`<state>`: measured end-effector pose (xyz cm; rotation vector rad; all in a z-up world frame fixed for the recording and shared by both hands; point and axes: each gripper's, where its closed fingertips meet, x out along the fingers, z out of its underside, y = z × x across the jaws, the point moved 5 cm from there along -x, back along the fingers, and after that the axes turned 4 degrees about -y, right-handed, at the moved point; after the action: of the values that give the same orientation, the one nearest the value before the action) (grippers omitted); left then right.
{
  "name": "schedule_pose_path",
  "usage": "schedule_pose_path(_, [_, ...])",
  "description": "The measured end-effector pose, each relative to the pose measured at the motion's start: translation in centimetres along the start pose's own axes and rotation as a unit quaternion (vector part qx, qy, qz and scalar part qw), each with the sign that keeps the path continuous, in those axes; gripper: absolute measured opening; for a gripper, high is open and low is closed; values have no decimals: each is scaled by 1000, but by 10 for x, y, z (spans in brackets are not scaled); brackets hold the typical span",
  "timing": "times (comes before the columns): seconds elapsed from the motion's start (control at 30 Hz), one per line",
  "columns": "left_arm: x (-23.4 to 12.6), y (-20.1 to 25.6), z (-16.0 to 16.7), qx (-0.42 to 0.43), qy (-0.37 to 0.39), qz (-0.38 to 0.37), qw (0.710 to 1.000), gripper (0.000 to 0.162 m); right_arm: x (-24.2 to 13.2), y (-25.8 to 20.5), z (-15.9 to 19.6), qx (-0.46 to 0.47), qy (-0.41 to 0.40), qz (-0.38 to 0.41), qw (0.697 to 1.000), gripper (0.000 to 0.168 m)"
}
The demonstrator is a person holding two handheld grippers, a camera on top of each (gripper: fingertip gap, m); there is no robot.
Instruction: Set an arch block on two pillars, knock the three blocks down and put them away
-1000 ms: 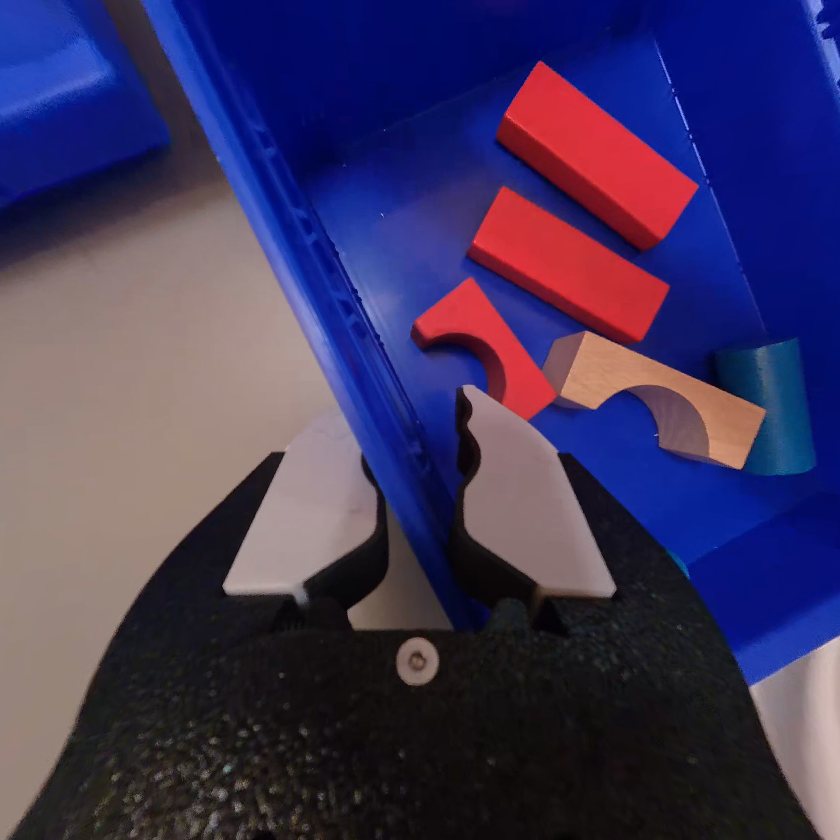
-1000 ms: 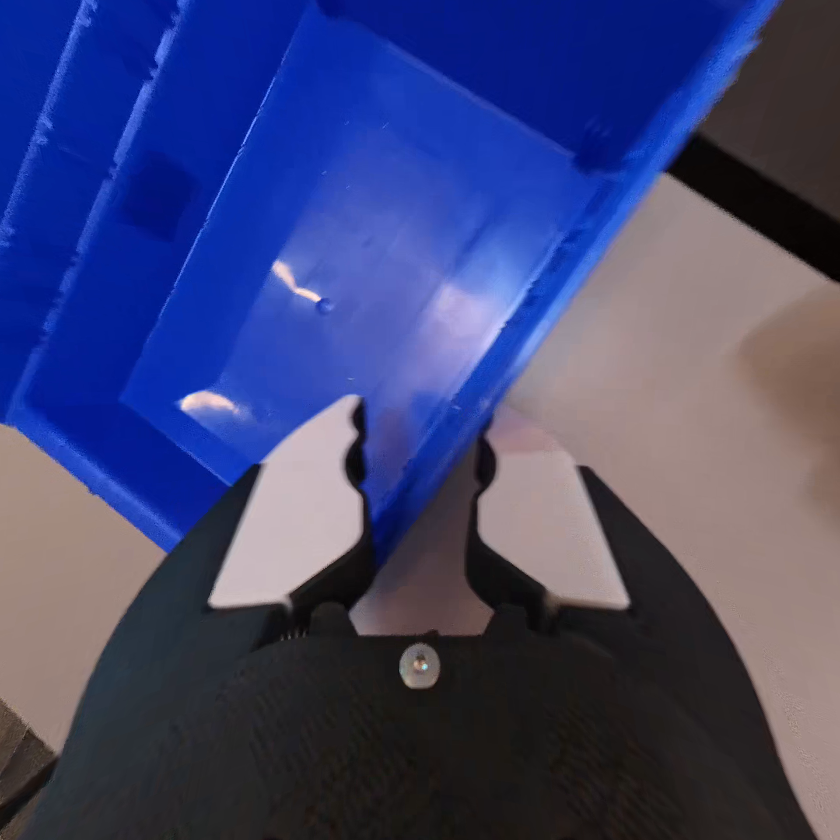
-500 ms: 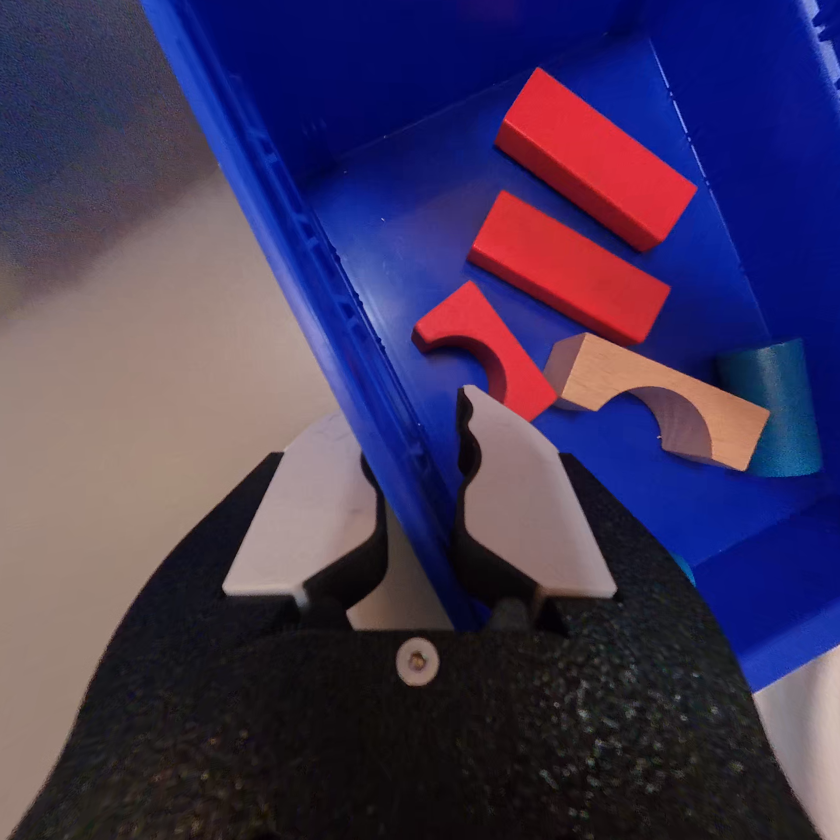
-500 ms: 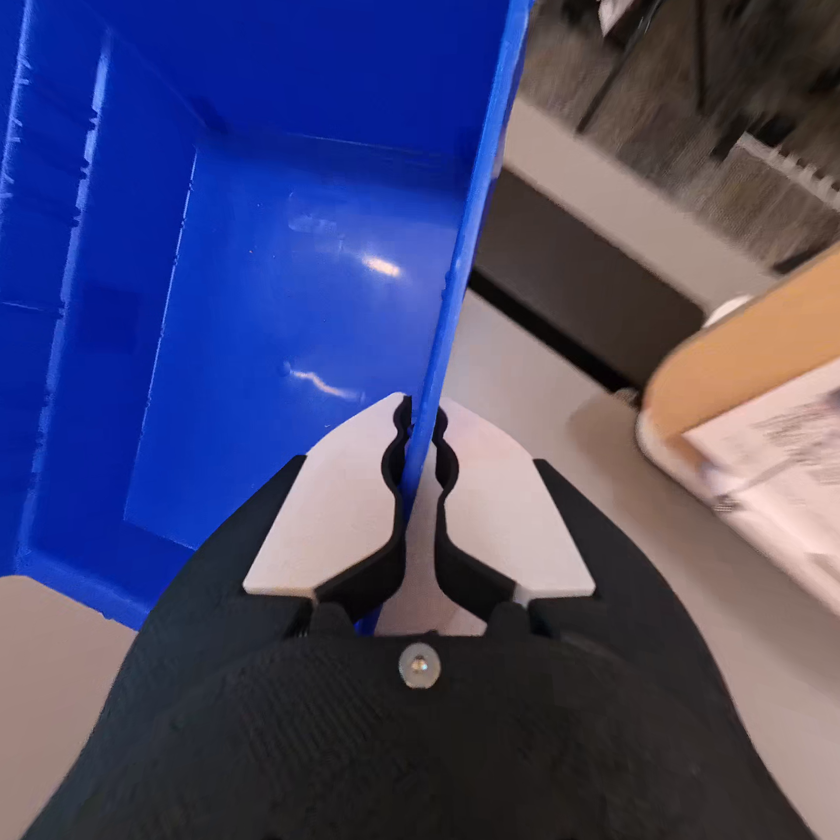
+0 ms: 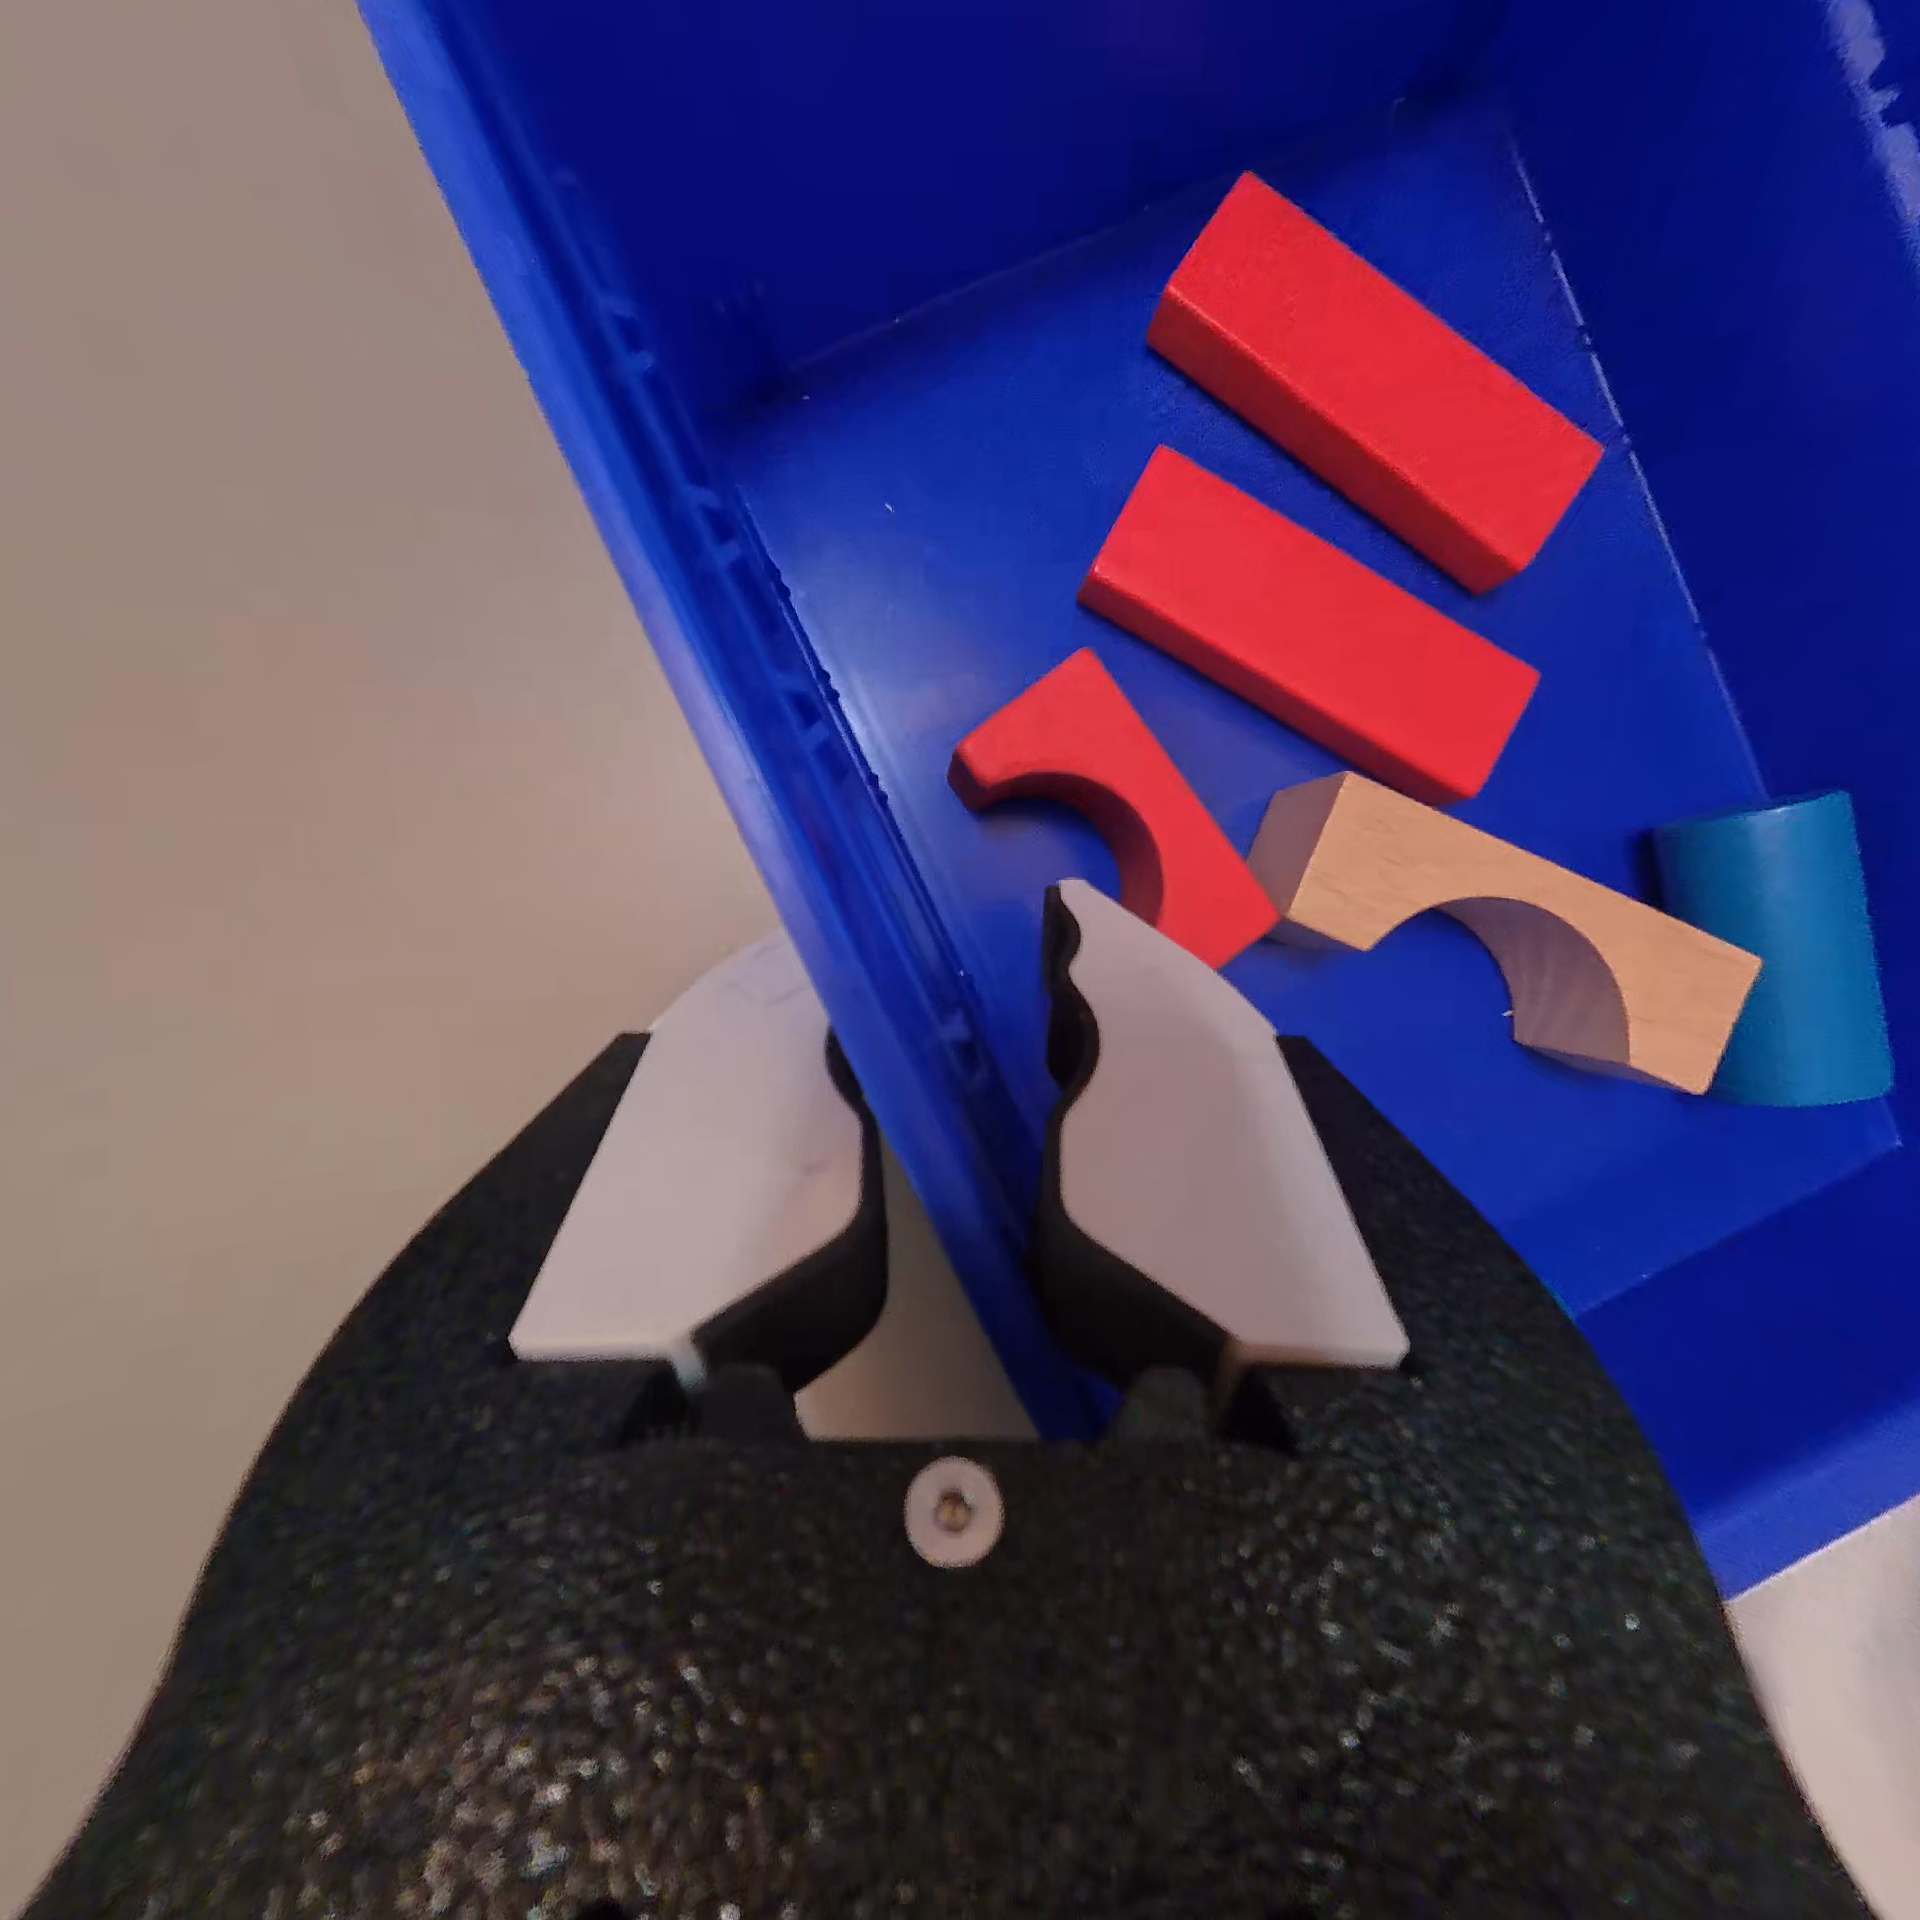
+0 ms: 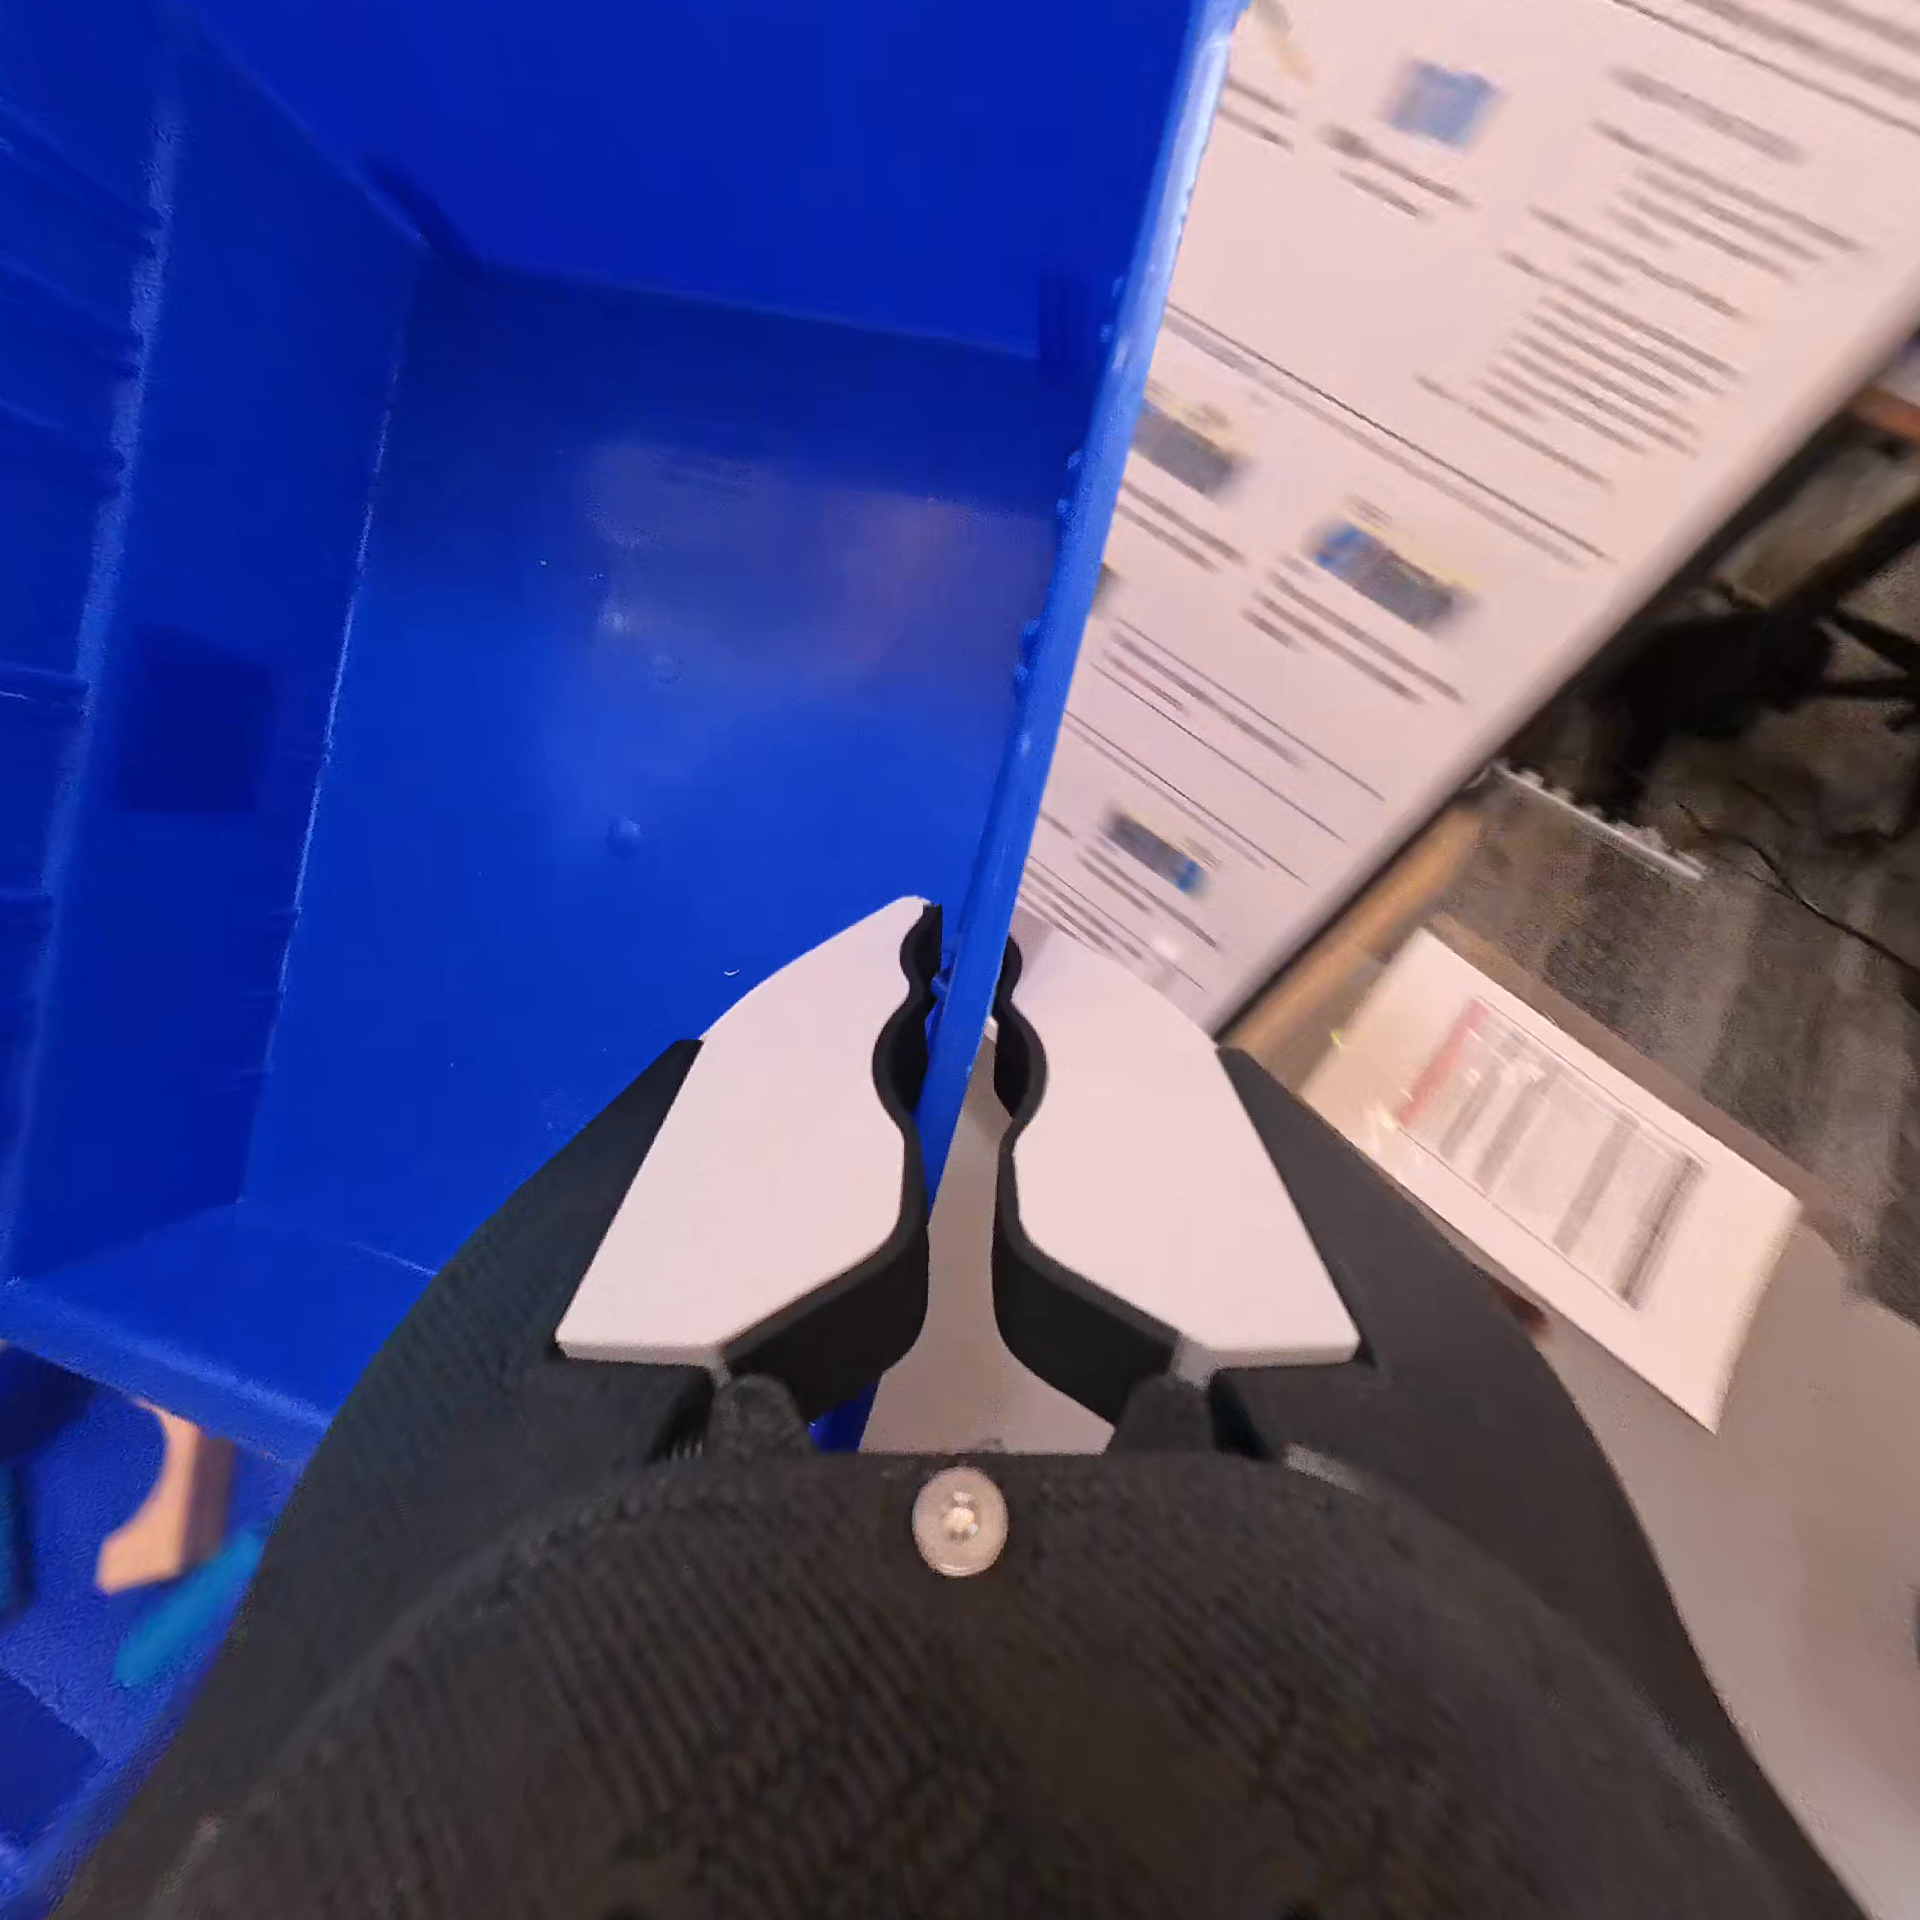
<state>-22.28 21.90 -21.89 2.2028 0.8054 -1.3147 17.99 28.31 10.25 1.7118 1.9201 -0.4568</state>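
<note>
My left gripper (image 5: 914, 935) is shut on the side wall of a blue bin (image 5: 644, 416), one finger outside and one inside. In that bin lie two long red blocks (image 5: 1371, 384) (image 5: 1309, 634), a red arch block (image 5: 1112, 800) by the inner fingertip, a plain wooden arch (image 5: 1496, 925) and a teal rounded block (image 5: 1777, 956). My right gripper (image 6: 966, 935) is shut on the thin side wall of a second, empty blue bin (image 6: 623, 623) and holds it tilted. Below its left corner, another blue bin with a wooden block (image 6: 156, 1507) shows.
A beige tabletop (image 5: 260, 623) lies left of the bin with the blocks. In the right wrist view a white board with blurred print (image 6: 1507, 364) stands behind, a printed sheet of paper (image 6: 1548, 1174) lies on the table edge, and dark floor (image 6: 1714, 831) lies beyond. The gap from one gripper's tips to the other's is roughly 50 centimetres.
My right gripper has closed on the empty bin's wall and swung it up, so the board and floor come into view. The left gripper keeps its hold; the far blue bin has left its view.
</note>
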Motion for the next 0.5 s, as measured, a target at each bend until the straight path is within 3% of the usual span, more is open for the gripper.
schedule_pose_path(0.23, [2, -43, -11, -5, -11, -8, 1000, 28, -63, 148, 147, 78, -52, 86, 992, 8])
schedule_pose_path(0.5, [11, -106, -40, -3, -18, -6, 1000, 27, -63, 235, 310, 161, -124, 108, 973, 8])
